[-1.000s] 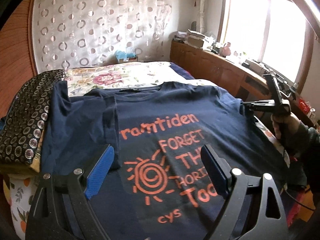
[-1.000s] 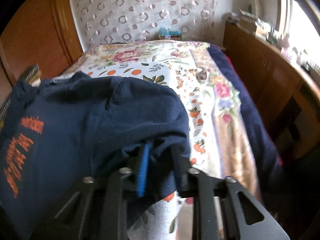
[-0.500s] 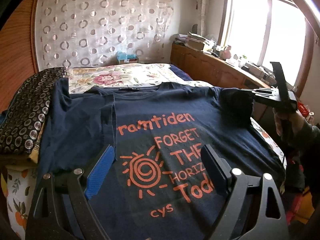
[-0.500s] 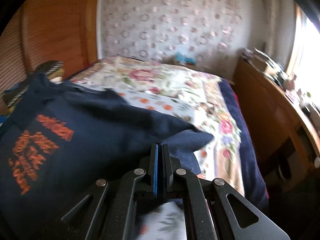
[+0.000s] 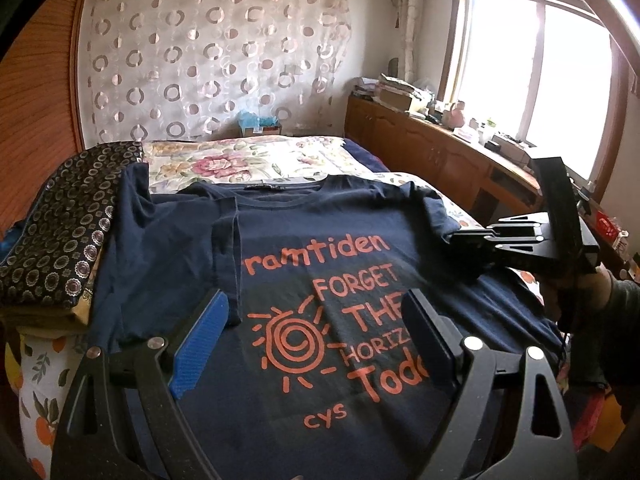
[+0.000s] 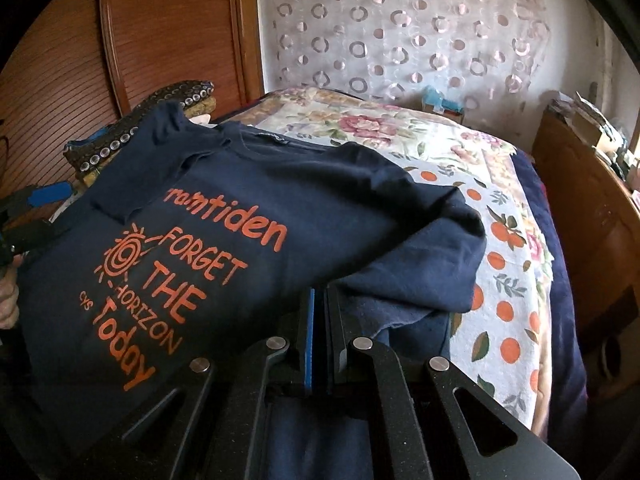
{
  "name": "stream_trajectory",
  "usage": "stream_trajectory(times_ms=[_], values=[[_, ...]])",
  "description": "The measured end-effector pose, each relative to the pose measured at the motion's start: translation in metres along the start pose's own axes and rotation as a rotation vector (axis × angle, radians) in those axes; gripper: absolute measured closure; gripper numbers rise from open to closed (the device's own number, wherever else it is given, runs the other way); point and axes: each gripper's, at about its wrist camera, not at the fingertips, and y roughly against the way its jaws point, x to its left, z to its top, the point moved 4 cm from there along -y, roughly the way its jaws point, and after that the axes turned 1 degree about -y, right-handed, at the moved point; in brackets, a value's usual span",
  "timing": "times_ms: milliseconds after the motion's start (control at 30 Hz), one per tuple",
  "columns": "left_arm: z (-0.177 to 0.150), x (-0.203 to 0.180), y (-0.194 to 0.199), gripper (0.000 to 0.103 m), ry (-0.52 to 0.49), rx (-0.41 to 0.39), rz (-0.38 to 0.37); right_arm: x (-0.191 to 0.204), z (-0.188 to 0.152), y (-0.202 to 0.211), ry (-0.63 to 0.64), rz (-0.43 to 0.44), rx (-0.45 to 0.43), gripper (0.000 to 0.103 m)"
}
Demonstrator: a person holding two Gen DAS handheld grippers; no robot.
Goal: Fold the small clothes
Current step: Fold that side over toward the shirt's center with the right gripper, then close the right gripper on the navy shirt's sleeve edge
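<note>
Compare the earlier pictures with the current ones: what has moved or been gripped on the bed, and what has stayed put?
The right gripper closed on the navy T-shirt at its right sleeve, lifted it, then carried it inward over the shirt's printed front. The left gripper stayed open, hovering over the print. The shirt's left side, already folded in, and the patterned stack beside it did not move.
</note>
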Motion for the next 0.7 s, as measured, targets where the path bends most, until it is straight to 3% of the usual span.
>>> stream_trajectory(times_ms=[167,267,300,500,700], values=[[-0.001,-0.003,0.001,0.014,-0.001,-0.003,-0.006,0.004,-0.003,0.029,0.024,-0.008,-0.051,0.093],[-0.003,-0.005,0.000,0.014,-0.004,0.000,-0.008,-0.006,-0.007,0.038,0.013,-0.035,-0.056,0.068],[-0.003,-0.006,0.000,0.014,-0.005,0.000,-0.009,-0.012,-0.010,0.038,0.006,-0.062,-0.049,0.055],[-0.005,-0.009,-0.001,0.014,-0.011,0.004,-0.014,-0.056,-0.024,0.026,-0.097,-0.125,-0.018,0.053],[-0.006,-0.012,-0.006,0.014,-0.009,0.017,-0.023,-0.063,-0.021,0.003,-0.133,-0.087,0.024,0.053]])
